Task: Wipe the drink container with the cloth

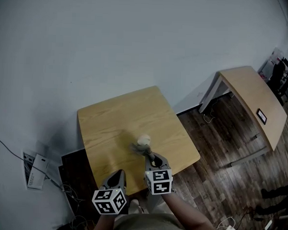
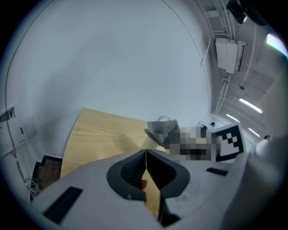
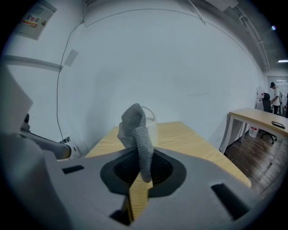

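White wall (image 1: 114, 39) fills the top of the head view, dark wood floor (image 1: 228, 139) on the right. A light wooden table (image 1: 115, 120) stands against the wall. A second table (image 1: 252, 93) is well apart on the right.

The left gripper (image 1: 119, 175) hangs over the near table edge, apart from the other things. In the left gripper view its jaws are pressed together with nothing between them (image 2: 146, 155). The right gripper (image 1: 150, 157) is over the near part of the table, just beside the drink container (image 1: 143, 140). In the right gripper view its jaws are clamped (image 3: 140, 168) on one end of the grey cloth (image 3: 137, 132).

The container is a whitish cup, upright on the table near the middle and toward the near edge. The cloth rises from the jaws and bunches against the cup's near side (image 3: 152, 126). It covers part of the cup, with the rim showing behind it.
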Demonstrator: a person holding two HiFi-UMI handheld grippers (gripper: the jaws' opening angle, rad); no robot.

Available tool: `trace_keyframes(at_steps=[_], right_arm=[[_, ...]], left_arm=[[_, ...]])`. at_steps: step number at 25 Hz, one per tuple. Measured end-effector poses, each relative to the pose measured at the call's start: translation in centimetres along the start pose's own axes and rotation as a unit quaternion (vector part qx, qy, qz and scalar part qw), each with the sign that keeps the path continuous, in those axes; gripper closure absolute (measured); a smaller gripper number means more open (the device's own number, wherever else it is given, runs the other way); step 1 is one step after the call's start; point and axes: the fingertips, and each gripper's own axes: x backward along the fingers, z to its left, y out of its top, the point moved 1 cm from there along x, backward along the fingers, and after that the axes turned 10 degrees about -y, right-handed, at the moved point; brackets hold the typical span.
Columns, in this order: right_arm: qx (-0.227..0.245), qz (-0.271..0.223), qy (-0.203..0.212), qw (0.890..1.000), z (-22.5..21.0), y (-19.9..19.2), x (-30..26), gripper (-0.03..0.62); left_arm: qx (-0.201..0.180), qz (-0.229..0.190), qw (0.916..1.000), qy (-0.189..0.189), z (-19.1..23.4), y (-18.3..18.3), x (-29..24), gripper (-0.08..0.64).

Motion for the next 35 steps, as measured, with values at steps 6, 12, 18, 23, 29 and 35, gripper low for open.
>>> trace_keyframes(at_steps=[6,12,18,23,29,35], right_arm=[[0.002,0.016,-0.006,1.0,-0.1,-1.0,-0.6,0.574],[0.002,0.043,-0.015,0.999,-0.5,-3.1,-1.7,0.572],[0.023,0.076,-0.016,0.997,-0.4,-5.6,-3.1,0.574],[0.034,0.1,-0.022,0.994,-0.3,-7.7,-4.3,0.574],[0.042,0.131,-0.021,0.99,0.2,-9.2,-5.0,0.572],[0.054,0.155,-0.024,0.986,0.4,-9.9,-5.7,0.574]], left_arm=[[0.003,0.004,1.0,0.005,0.4,-0.3,0.3,0.557],[0.004,0.011,0.9998,0.013,1.1,-0.8,1.1,0.557],[0.008,0.013,0.9995,0.028,2.1,-1.1,2.1,0.557],[0.01,0.016,0.9991,0.038,2.9,-1.3,2.9,0.557],[0.011,0.016,0.9988,0.045,3.3,-1.4,3.6,0.557],[0.011,0.019,0.9988,0.043,3.5,-1.5,3.9,0.557]])
